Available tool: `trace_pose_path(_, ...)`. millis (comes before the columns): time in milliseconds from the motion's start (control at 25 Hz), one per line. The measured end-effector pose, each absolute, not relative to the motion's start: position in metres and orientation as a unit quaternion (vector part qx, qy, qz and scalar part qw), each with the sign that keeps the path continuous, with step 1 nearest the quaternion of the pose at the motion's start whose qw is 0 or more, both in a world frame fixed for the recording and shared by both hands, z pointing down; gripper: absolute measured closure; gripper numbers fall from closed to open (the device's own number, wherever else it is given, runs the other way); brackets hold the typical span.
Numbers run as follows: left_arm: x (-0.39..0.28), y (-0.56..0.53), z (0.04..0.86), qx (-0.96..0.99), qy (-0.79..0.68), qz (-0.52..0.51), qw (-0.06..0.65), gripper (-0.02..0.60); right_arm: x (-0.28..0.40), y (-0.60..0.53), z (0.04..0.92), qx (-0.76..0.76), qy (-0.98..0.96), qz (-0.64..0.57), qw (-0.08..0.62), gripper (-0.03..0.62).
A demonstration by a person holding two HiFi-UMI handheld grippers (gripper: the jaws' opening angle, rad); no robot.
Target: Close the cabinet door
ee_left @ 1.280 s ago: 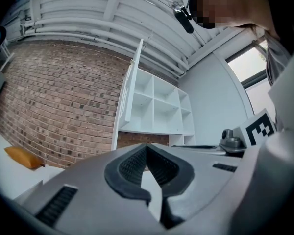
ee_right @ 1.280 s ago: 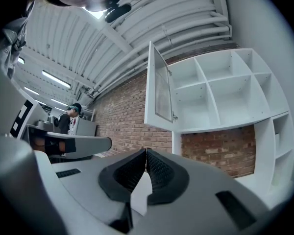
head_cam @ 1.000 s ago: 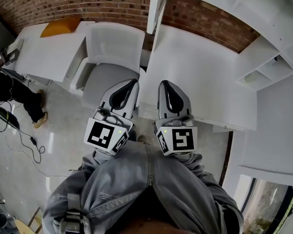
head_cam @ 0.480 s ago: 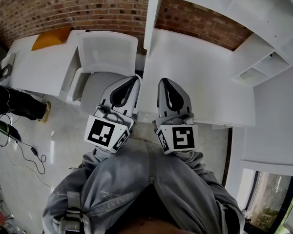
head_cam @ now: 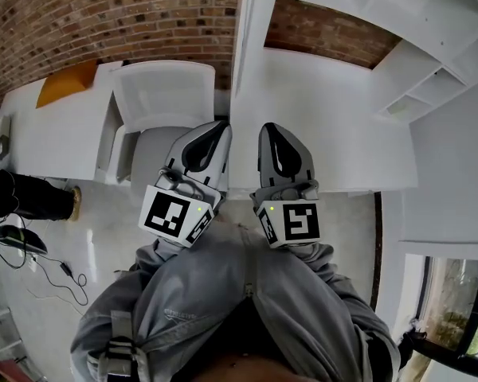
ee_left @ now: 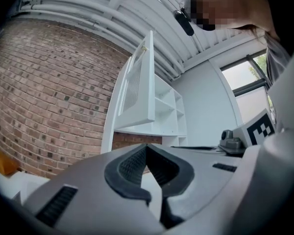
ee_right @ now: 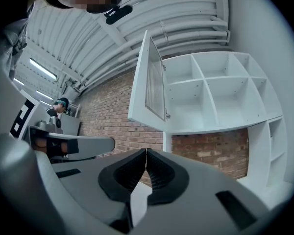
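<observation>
I hold both grippers out level in front of me, side by side and slightly apart, over the near edge of the white desk [head_cam: 327,110]; the left gripper [head_cam: 220,127] has its jaws pressed together at the tips with nothing between them; the right gripper [head_cam: 269,127] is the same, pads meeting and empty; neither one touches anything

The cabinet door [ee_right: 148,80] stands swung wide out from the white cabinet [ee_right: 220,89], joined to it along the cabinet's left side, well above and ahead of the jaws; it has a slatted panel in its middle; from the head view I see it nearly edge-on, a thin white strip running up the frame roughly between the two grippers; beside it the cabinet's square compartments show their insides, and the whole unit sits above the desk against the brick wall [head_cam: 103,14]

A white chair [head_cam: 166,94] stands left of the desk, partly under the left gripper; further left, something orange [head_cam: 64,86] lies on another white table, though I cannot tell what it is from here; a person's dark trouser leg [head_cam: 20,197] shows at the far left edge, on the pale floor
</observation>
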State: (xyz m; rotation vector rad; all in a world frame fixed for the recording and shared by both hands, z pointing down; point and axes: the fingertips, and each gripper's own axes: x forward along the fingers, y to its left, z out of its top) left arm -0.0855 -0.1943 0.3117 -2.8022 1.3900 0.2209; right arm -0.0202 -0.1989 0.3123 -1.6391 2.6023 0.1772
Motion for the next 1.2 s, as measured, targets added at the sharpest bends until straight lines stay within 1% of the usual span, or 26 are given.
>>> trace_pose_path(480,-0.087,-0.206,0.306,-0.917,0.392,0.078,0.01,0.577,-0.028,-0.204,0.312,-0.57,0.819,0.055,0.034,0.566)
trace_pose_path(800,-0.088,-0.198,0.279,-0.915,0.392,0.087,0.045,0.577,-0.026,-0.197,0.282,-0.562,0.822,0.073,0.056,0.566)
trace_pose_path(1200,-0.088,-0.193,0.248,-0.911,0.392,0.106,0.069,0.577,-0.024,-0.191,0.245,-0.545,0.829,0.106,0.07,0.566)
